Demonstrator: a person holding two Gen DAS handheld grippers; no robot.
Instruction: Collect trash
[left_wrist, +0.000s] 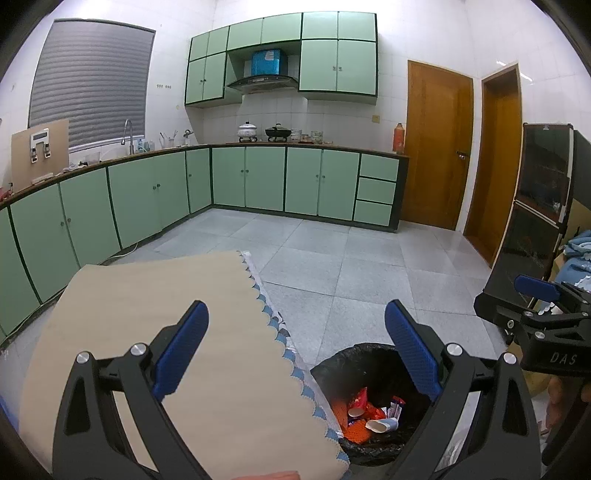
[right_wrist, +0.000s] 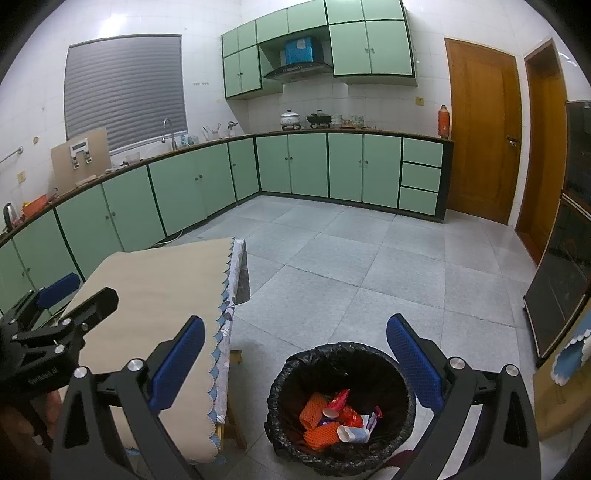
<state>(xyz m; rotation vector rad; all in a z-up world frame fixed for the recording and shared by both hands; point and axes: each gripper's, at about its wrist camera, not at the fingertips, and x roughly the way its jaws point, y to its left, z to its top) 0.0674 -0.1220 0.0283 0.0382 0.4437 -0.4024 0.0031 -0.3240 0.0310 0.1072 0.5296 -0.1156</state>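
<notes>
A bin lined with a black bag (right_wrist: 295, 373) stands on the floor beside the table, and its rim (left_wrist: 369, 348) also shows low in the left wrist view. Inside lies trash (right_wrist: 332, 417): orange mesh, red wrappers and white paper cups (left_wrist: 382, 424). My right gripper (right_wrist: 295, 358) hangs open above the bin with nothing between its blue pads. My left gripper (left_wrist: 297, 347) is open and empty too, spanning the table's edge and the bin. Each gripper shows in the other's view: the left (right_wrist: 79, 293) over the table, the right (left_wrist: 513, 299) at the right.
The table carries a beige cloth (left_wrist: 147, 332) with a scalloped blue edge. Green cabinets (right_wrist: 184, 184) run along the left and back walls. Two wooden doors (right_wrist: 480, 129) and a dark glass cabinet (left_wrist: 539, 206) stand at the right. Grey floor tiles (right_wrist: 351, 266) stretch ahead.
</notes>
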